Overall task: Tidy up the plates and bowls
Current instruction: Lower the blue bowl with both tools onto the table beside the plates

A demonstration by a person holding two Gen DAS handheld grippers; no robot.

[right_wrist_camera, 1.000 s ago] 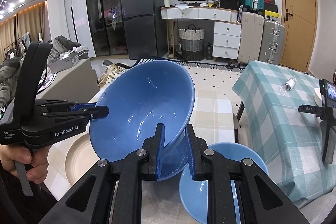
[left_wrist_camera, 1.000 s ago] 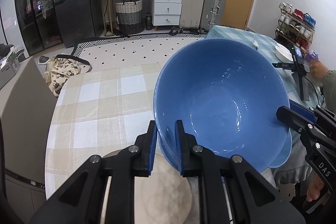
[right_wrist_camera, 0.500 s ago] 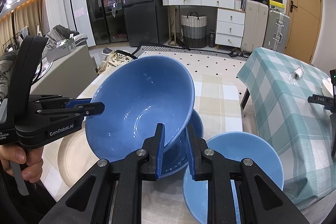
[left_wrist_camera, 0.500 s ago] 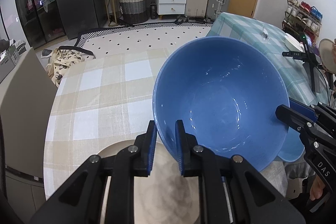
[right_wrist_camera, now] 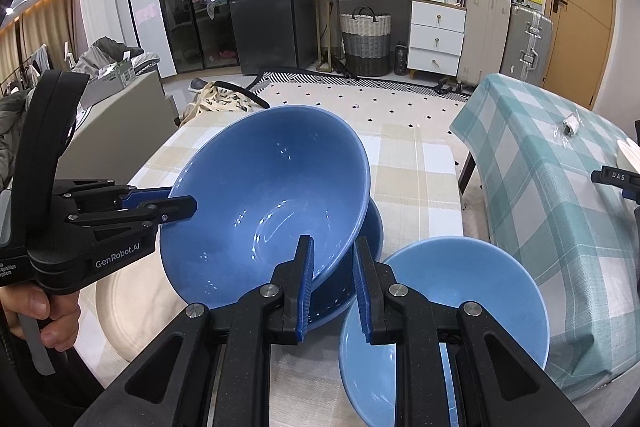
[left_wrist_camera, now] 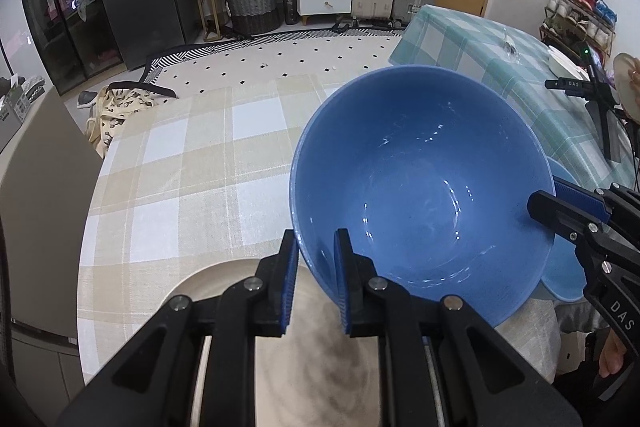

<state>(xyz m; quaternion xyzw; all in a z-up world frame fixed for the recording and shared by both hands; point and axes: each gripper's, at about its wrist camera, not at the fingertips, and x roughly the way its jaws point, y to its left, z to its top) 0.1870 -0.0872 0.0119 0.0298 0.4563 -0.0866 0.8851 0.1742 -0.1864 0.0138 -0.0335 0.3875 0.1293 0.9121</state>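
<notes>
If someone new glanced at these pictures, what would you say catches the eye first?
The big blue bowl dominates, tilted above the checked table, with the left claw and right claw each pinching its rim. Beneath it sits another dark blue bowl, with a paler blue bowl to the right.

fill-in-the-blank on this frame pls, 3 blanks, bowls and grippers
Both grippers grip the rim of the big ____ bowl.
The left gripper and right gripper hold it ____, not level.
Beside the right gripper's fingers sits a ____ blue bowl.
Answers: blue; tilted; lighter
</notes>
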